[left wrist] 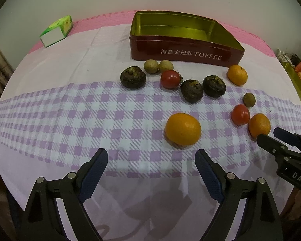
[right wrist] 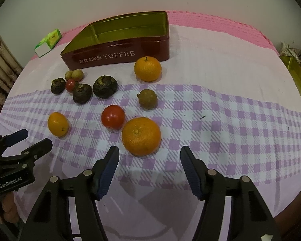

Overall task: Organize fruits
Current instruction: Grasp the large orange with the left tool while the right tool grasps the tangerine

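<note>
Checked cloth [left wrist: 50,120], toffee tin [left wrist: 182,54] at top, left gripper [left wrist: 151,164] spread before orange [left wrist: 182,129], right gripper [right wrist: 149,160] spread, its view alone revealing longan's [right wrist: 147,98] stem.

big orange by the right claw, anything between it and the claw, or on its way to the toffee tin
Nothing sits between the right claw and the big orange. Toward the toffee tin, a longan and another orange lie on the cloth; lifting over clears them.

Bare checked cloth lies open on the near surface [left wrist: 50,124] before both tools. Farther in, scattered fruit crowds the way to the red tin [left wrist: 182,52], with an orange [right wrist: 141,136] just ahead of the right tool [right wrist: 149,156]. The right side of the surface is free.
</note>
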{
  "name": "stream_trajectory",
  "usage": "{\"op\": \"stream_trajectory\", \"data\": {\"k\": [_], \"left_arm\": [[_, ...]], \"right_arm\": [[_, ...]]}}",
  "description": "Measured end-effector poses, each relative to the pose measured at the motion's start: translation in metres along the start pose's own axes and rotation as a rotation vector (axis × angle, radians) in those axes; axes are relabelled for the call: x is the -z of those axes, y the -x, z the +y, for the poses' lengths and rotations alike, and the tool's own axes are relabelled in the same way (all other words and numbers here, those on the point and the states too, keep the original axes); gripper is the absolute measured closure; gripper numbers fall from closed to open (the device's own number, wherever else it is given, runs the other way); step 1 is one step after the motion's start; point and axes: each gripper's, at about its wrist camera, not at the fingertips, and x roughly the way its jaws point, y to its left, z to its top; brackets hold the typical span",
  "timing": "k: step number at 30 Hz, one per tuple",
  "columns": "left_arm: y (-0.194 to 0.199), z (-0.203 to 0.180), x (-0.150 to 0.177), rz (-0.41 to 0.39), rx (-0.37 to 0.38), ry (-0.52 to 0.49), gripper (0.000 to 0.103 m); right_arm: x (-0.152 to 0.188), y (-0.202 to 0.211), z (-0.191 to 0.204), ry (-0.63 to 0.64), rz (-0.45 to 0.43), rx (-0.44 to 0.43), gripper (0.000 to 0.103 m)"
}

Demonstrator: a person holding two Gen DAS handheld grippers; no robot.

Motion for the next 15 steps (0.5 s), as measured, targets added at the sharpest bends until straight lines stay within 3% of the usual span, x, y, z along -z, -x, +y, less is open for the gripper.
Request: {"op": "stream_trajectory", "data": {"k": [15], "left_arm": [[-0.017,-0.015,-0.020,0.001,0.012,-0.047,0.017]], "right_arm": [[-0.014,-0.012,0.003,0.023,0.019,-0.008,0.050]]}}
